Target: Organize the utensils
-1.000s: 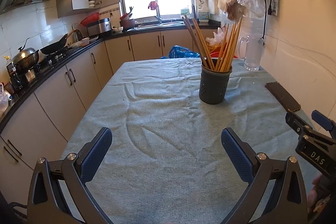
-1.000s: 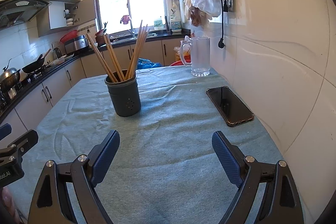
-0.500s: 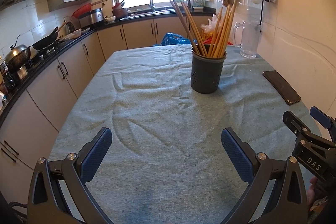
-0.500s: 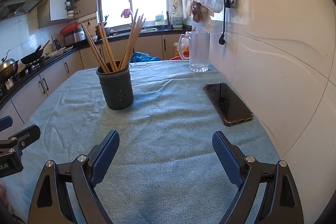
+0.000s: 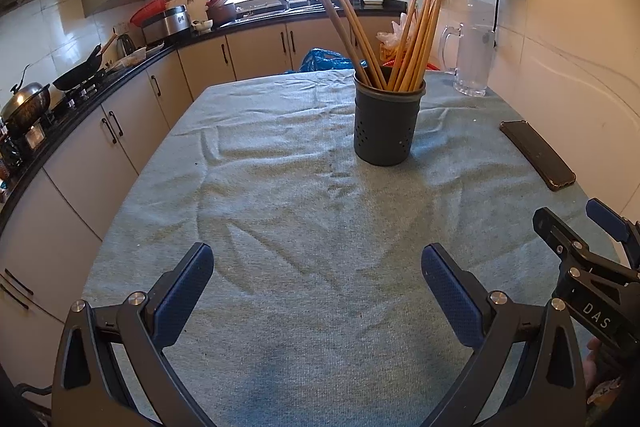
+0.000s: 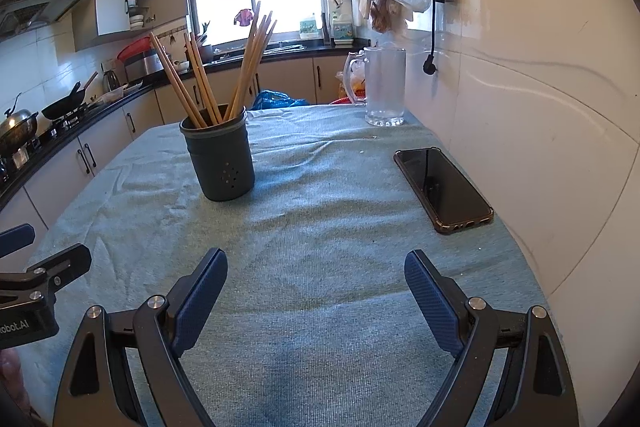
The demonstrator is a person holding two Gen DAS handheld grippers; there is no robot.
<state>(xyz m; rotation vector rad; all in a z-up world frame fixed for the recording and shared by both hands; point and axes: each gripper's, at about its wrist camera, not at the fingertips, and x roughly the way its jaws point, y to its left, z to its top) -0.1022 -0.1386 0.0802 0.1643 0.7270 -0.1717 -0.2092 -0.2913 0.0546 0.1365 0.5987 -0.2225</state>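
Left wrist, chopstick holder (image 5: pixel 387 125) beyond hand-held gripper (image 5: pixel 317 273)

Dark grey holder (image 5: pixel 387 125) dotted with small round holes, filled with tan wooden chopsticks (image 5: pixel 416 35). Faded blue-green cloth (image 5: pixel 304 227) over the table, darker patch near the front edge. Black phone (image 6: pixel 442 185) in a brownish case. Clear frosted mug (image 6: pixel 385 91). Black gripper frames with dark blue textured pads (image 5: pixel 450 293). Beige cabinets (image 5: pixel 100 131) under a black countertop; white tiled wall (image 6: pixel 540 107).

Chopsticks (image 5: pixel 412 39) stand in holder (image 5: pixel 386 129), phone (image 5: pixel 538 155) right.
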